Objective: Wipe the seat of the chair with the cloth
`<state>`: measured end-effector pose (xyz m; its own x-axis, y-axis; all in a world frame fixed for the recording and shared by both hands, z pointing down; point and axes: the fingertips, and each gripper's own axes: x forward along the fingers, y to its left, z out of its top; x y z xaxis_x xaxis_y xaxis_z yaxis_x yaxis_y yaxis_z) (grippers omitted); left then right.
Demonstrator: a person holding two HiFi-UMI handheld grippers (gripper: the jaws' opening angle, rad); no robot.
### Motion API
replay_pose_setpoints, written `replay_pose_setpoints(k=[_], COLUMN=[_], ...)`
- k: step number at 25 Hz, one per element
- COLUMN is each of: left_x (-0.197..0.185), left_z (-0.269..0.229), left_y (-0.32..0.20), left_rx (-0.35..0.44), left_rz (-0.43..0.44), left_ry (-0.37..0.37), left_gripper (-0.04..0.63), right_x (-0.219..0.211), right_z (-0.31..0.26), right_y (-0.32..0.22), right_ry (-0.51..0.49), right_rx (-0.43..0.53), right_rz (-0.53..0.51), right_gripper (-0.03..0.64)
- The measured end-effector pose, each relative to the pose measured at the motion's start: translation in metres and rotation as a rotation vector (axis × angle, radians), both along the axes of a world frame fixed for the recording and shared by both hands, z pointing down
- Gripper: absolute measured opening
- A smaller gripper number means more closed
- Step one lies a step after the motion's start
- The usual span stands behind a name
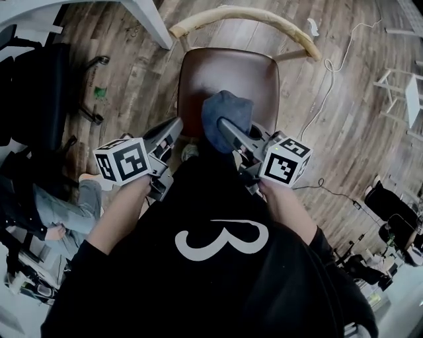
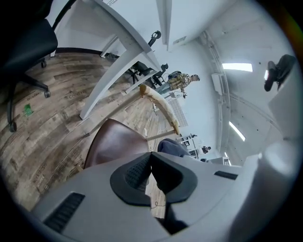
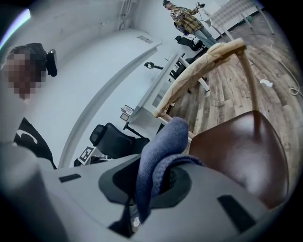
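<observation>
A chair with a dark brown seat [image 1: 231,76] and a curved pale wooden backrest [image 1: 246,16] stands on the wood floor in front of me. My right gripper [image 1: 226,127] is shut on a blue-grey cloth [image 1: 226,113], which bunches over the seat's near edge; the cloth [image 3: 158,151] fills that gripper's jaws in the right gripper view, beside the seat [image 3: 239,151]. My left gripper [image 1: 176,125] hovers at the seat's near left corner, jaws closed together with nothing between them. The seat [image 2: 113,142] and cloth [image 2: 173,147] show beyond it.
A white table leg [image 1: 149,20] stands just left of the chair. Black office chairs [image 1: 39,86] sit at the far left. A white cable [image 1: 330,72] trails over the floor to the right. A person [image 2: 180,81] stands far off.
</observation>
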<state>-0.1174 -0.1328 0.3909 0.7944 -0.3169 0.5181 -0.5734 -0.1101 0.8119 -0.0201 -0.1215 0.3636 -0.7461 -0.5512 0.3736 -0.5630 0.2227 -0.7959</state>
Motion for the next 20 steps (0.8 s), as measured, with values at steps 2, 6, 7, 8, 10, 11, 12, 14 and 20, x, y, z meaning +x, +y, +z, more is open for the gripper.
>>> replay_pose_setpoints(k=[2, 6, 7, 8, 10, 11, 12, 14, 20], left_x=[0.002, 0.006, 0.006, 0.006, 0.007, 0.006, 0.006, 0.003, 0.006], left_z=[0.009, 0.023, 0.027, 0.03, 0.038, 0.043, 0.048, 0.059, 0.087], left_y=[-0.007, -0.024, -0.028, -0.033, -0.04, -0.043, -0.046, -0.051, -0.056], left_rx=[-0.015, -0.036, -0.04, -0.043, -0.055, -0.061, -0.065, -0.073, -0.107], left_rz=[-0.013, -0.037, -0.046, -0.055, -0.068, -0.074, -0.083, -0.108, -0.17], left_ry=[-0.012, -0.031, -0.037, -0.042, -0.05, -0.056, -0.061, -0.07, -0.065], left_gripper=[0.014, 0.014, 0.014, 0.014, 0.014, 0.014, 0.014, 0.014, 0.014], right_x=[0.002, 0.002, 0.001, 0.001, -0.002, -0.004, -0.006, -0.011, -0.033], right_z=[0.011, 0.03, 0.035, 0.04, 0.051, 0.057, 0.064, 0.08, 0.13], right_y=[-0.009, -0.034, -0.04, -0.046, -0.061, -0.068, -0.076, -0.09, -0.121], right_ry=[0.008, 0.045, 0.05, 0.053, 0.058, 0.063, 0.072, 0.099, 0.178], right_rx=[-0.014, -0.012, -0.012, -0.013, -0.014, -0.012, -0.01, -0.001, -0.006], right_rz=[-0.023, -0.074, -0.085, -0.093, -0.107, -0.115, -0.125, -0.149, -0.216], right_gripper=[0.044, 0.044, 0.044, 0.046, 0.046, 0.044, 0.044, 0.044, 0.046])
